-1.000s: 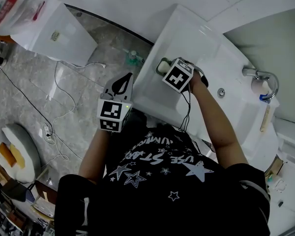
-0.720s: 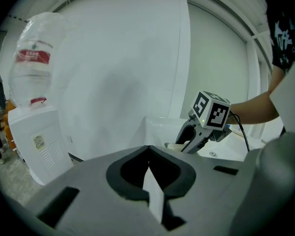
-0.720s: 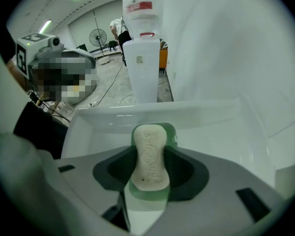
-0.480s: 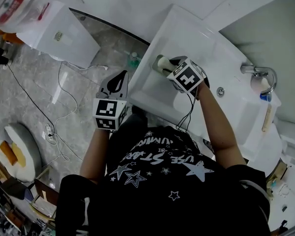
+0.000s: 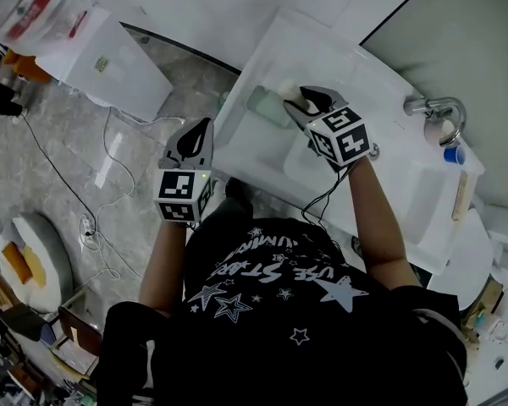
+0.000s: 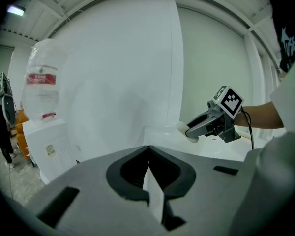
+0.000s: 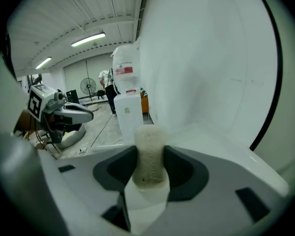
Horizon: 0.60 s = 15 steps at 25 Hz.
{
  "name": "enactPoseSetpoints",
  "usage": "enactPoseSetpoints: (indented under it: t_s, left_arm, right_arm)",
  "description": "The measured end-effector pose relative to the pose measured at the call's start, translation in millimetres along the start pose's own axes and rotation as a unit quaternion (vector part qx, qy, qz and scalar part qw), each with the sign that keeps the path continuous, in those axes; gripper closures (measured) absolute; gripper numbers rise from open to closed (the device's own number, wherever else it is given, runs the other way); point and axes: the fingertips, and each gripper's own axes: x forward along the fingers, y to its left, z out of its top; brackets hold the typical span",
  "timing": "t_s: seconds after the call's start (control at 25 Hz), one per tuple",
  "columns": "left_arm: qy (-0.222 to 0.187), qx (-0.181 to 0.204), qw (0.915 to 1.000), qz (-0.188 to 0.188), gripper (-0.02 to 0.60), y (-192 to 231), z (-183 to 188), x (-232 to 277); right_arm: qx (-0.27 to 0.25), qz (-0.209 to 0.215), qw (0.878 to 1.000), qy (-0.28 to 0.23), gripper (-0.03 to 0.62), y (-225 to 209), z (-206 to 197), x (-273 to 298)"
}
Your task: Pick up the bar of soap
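The bar of soap [image 5: 289, 90] is cream-white with a rough surface. My right gripper [image 5: 302, 100] is shut on it above the left end of the white sink counter [image 5: 339, 57]. In the right gripper view the soap [image 7: 148, 151] stands upright, pinched between both dark pads. A pale green soap dish [image 5: 267, 106] lies just left of the held bar. My left gripper [image 5: 203, 125] hangs shut and empty over the floor, left of the counter. Its view shows its jaws meeting, and beyond them the right gripper [image 6: 192, 131] with the soap [image 6: 182, 127].
A chrome faucet [image 5: 433, 108] and the basin [image 5: 406, 189] lie to the right of my right gripper. A white appliance [image 5: 110, 57] stands on the tiled floor at left, with cables [image 5: 110, 167] trailing from it. The person's body fills the lower frame.
My right gripper has risen and shifted right with the soap in it, uncovering the green dish. The left gripper has stayed about where it was.
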Motion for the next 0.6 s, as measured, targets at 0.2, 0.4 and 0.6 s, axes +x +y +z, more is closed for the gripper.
enactPoseSetpoints:
  t_s: [0.2, 0.4, 0.6]
  left_arm:
    - [-0.012, 0.01, 0.9998, 0.014, 0.571, -17.6, 9.3, -14.9]
    - [-0.017, 0.024, 0.9994, 0.02, 0.571, -45.0, 10.1, -26.9]
    - [-0.024, 0.031, 0.999, 0.02, 0.572, -80.8, 8.8, -37.6]
  right_arm:
    - [0.006, 0.001, 0.999, -0.032, 0.411, -0.8, -2.0, -32.4]
    - [0.039, 0.015, 0.997, -0.058, 0.411, 3.7, -16.3, -60.2]
    - [0.056, 0.033, 0.995, -0.076, 0.411, 14.7, -37.0, -87.1]
